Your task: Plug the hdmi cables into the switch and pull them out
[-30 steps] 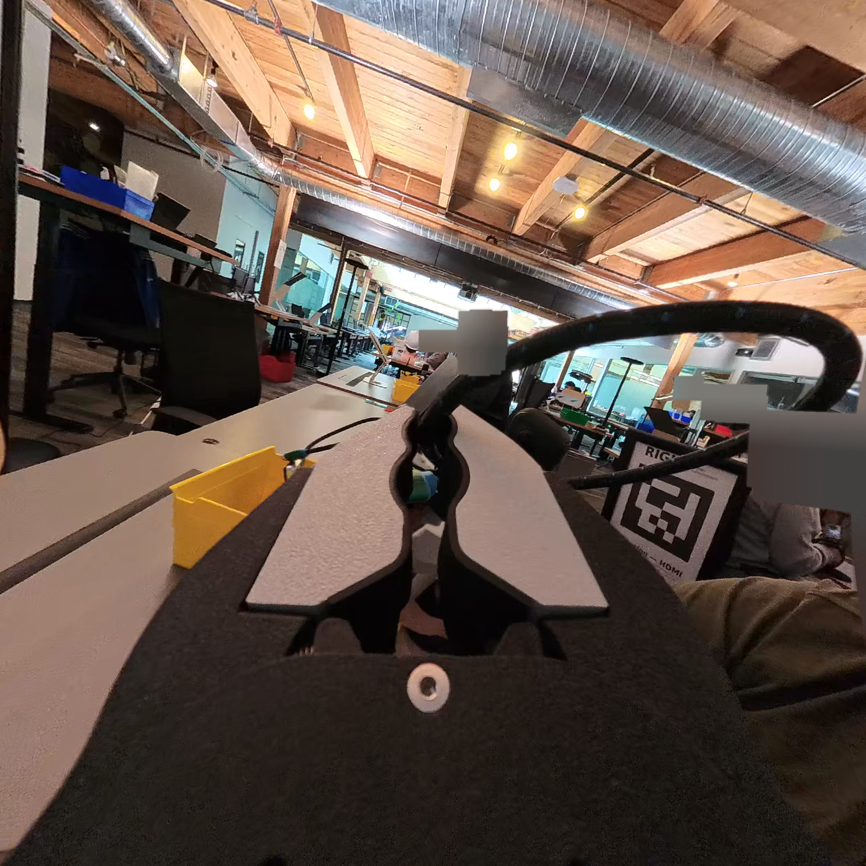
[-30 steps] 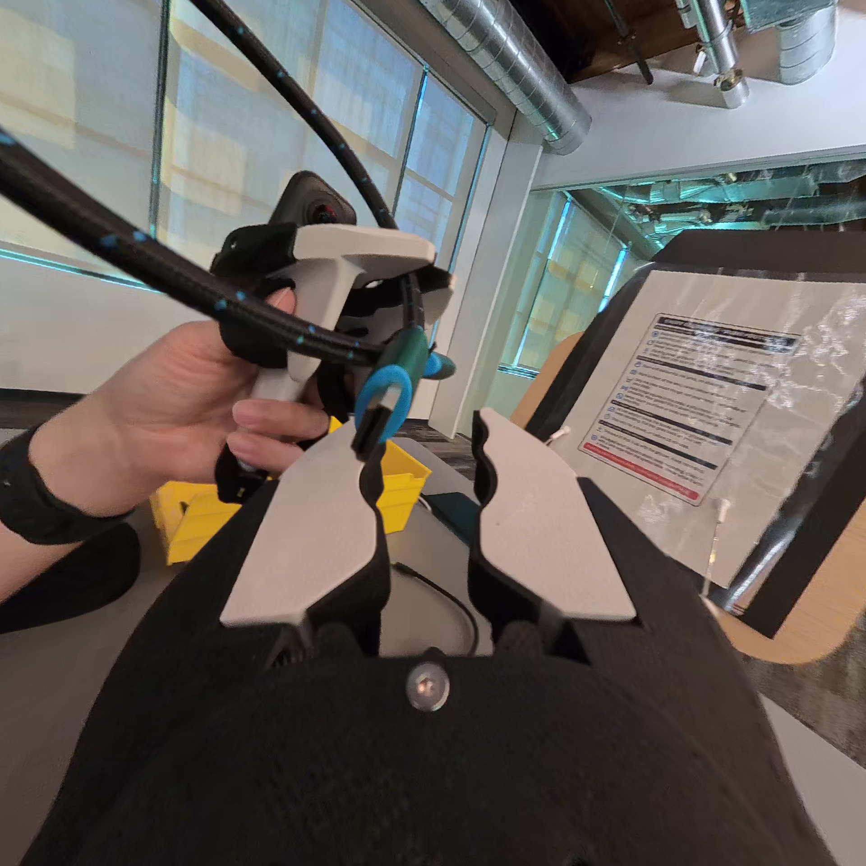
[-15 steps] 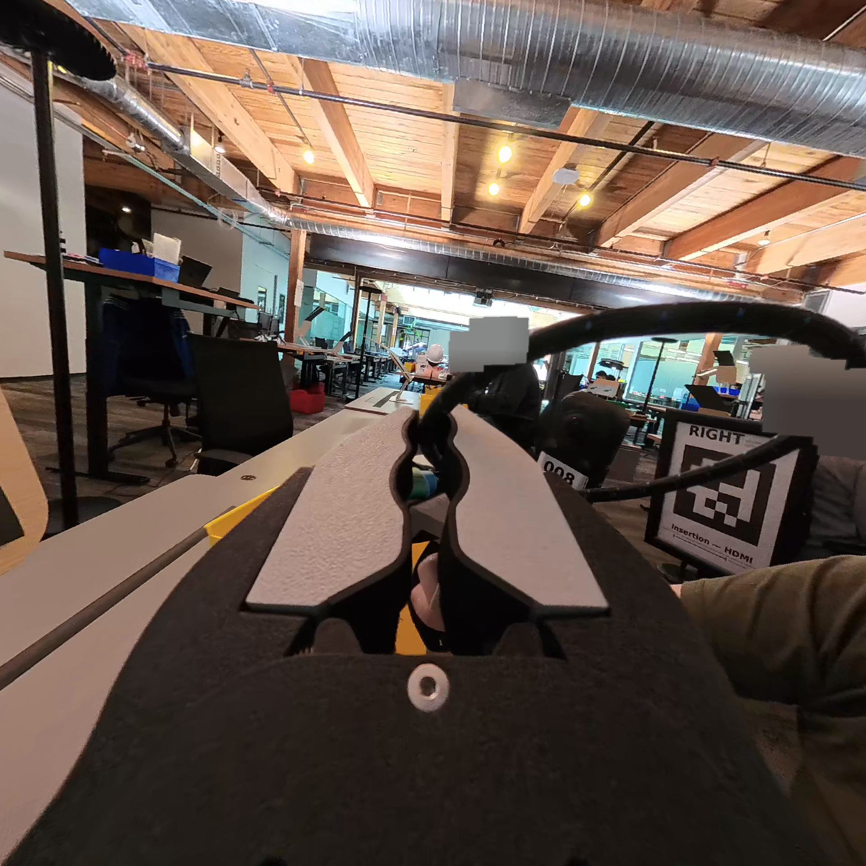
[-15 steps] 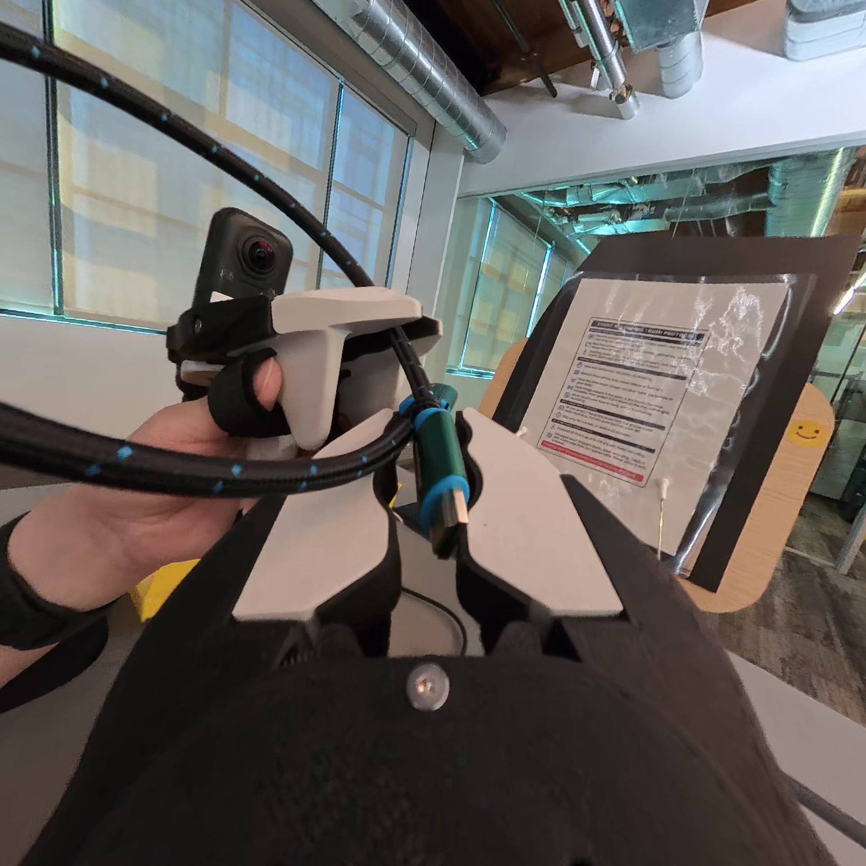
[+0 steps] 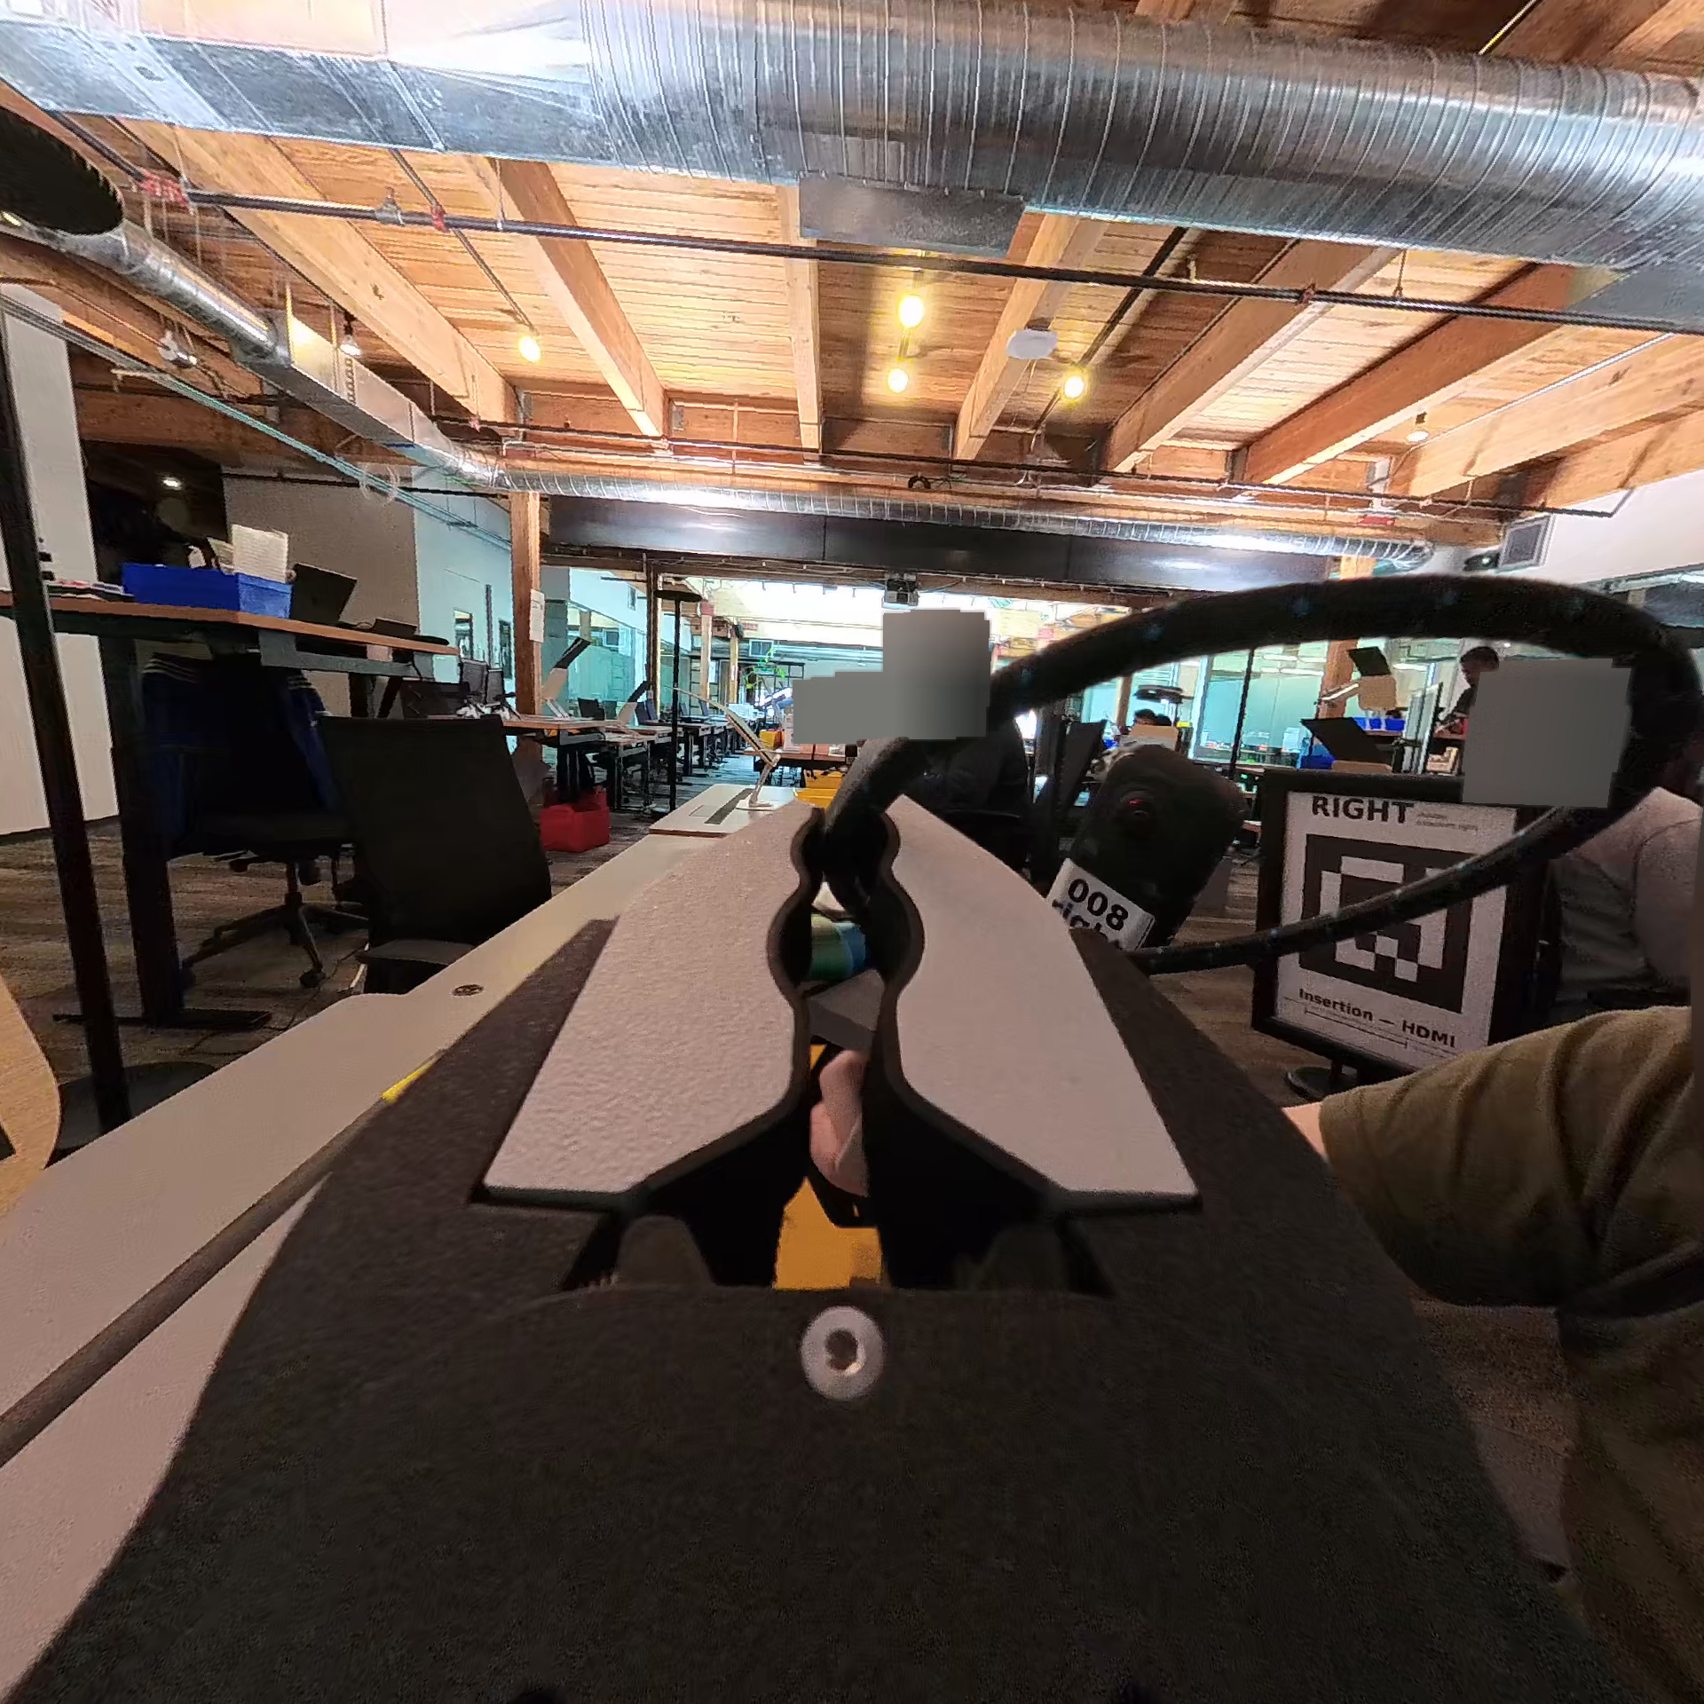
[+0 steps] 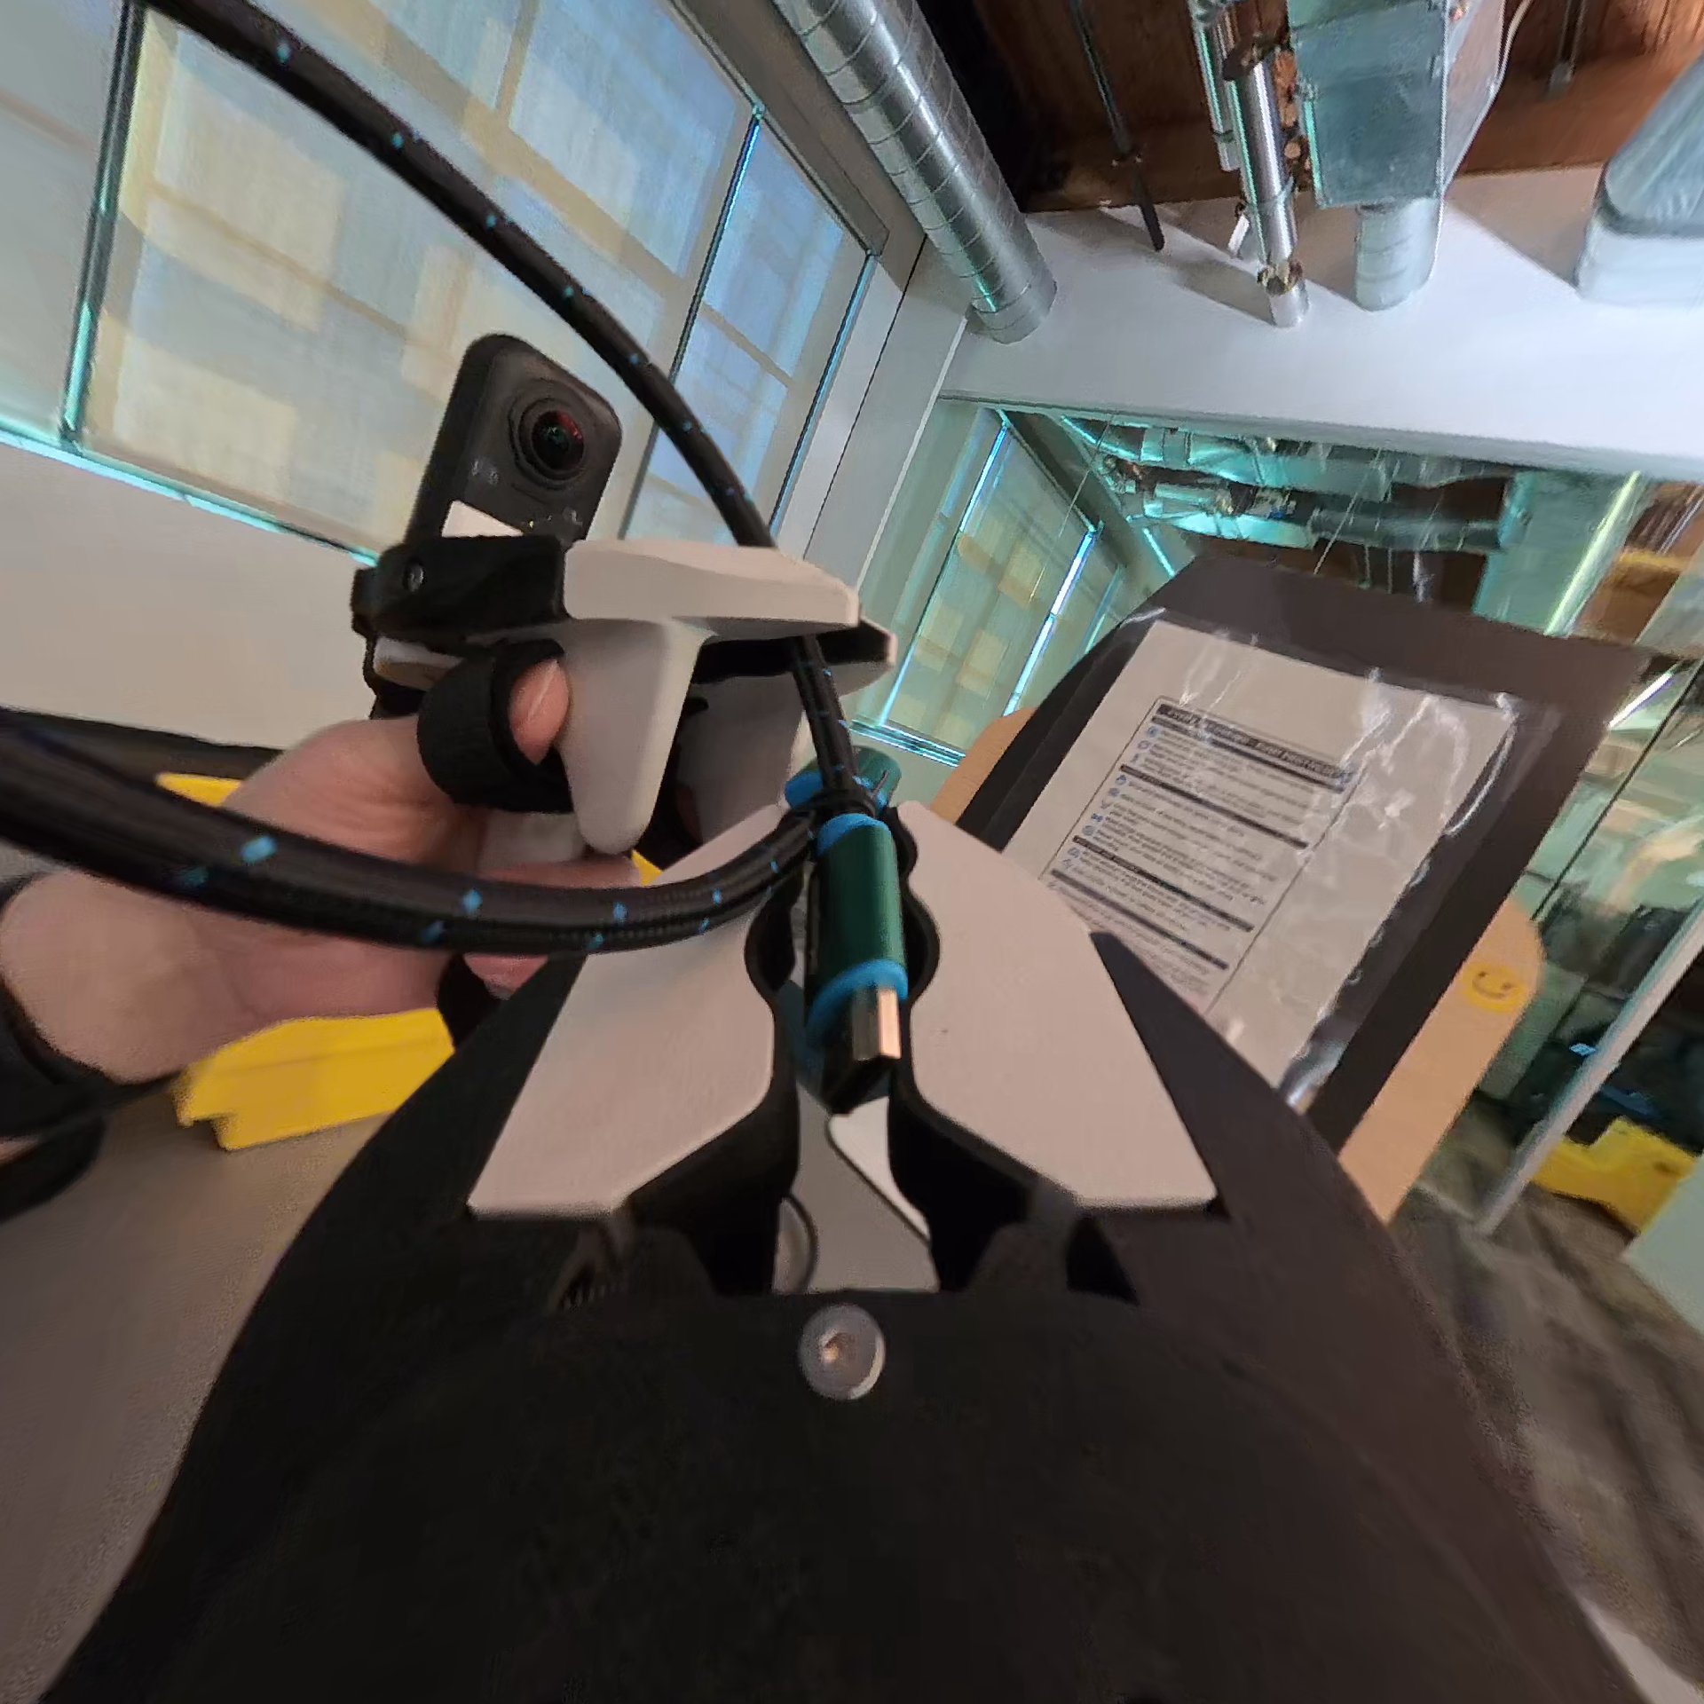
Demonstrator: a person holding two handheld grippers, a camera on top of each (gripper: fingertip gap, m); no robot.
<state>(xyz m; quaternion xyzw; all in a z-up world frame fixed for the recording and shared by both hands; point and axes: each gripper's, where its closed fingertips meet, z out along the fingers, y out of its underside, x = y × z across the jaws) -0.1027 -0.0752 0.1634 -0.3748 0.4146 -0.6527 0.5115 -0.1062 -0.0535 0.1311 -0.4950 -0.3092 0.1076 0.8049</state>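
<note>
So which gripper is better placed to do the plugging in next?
Probably the right gripper: its jaws close around the green plug itself. The left gripper pinches only the cable.

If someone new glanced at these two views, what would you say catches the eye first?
Most likely the green HDMI plug with blue rings, sitting between the fingers of the right claw, metal tip pointing back at the camera. Next, the black braided cable arching from the shut left claw across the right of its view. A yellow bin sits on the table below the hand.
</note>
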